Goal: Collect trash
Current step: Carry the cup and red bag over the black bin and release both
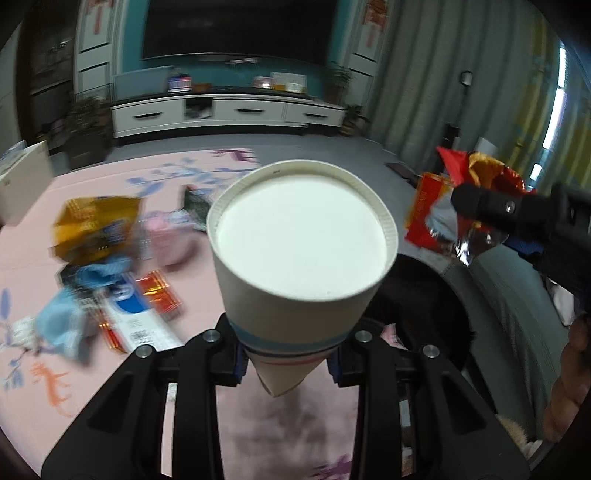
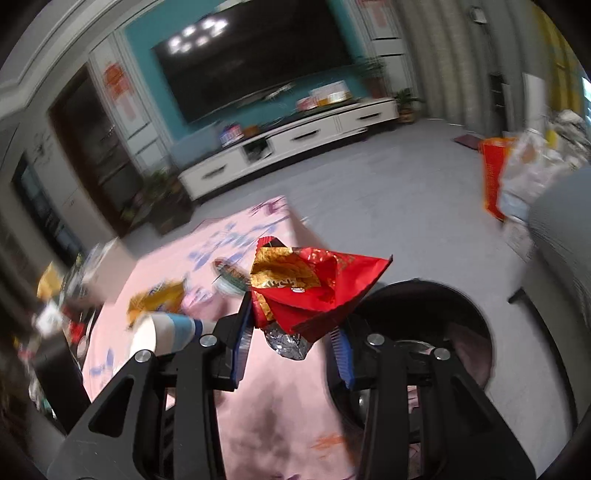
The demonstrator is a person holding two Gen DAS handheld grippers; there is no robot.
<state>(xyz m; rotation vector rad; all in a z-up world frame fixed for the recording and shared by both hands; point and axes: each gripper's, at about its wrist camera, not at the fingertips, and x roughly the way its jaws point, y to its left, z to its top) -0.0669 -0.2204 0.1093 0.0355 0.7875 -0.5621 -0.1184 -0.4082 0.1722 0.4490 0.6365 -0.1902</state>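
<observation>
Littering pink mat [image 1: 29, 236]: wrappers [image 1: 96, 229] beside bin [image 1: 436, 295].

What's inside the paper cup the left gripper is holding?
The paper cup looks empty: only plain white inner wall shows. Its squeezed bottom end sits between the left gripper's pads, hidden from inside.

Left hand-held gripper [image 1: 286, 363] clamped, angled downward; right hand-held gripper [image 2: 291, 345] clamped, angled downward.

Living room background, seen blurred

A dark television [image 1: 236, 27] is mounted top centre on a teal wall [image 1: 127, 44]; a white cabinet [image 1: 225, 112] is set below, curtains [image 1: 417, 70] hung upper right.
</observation>
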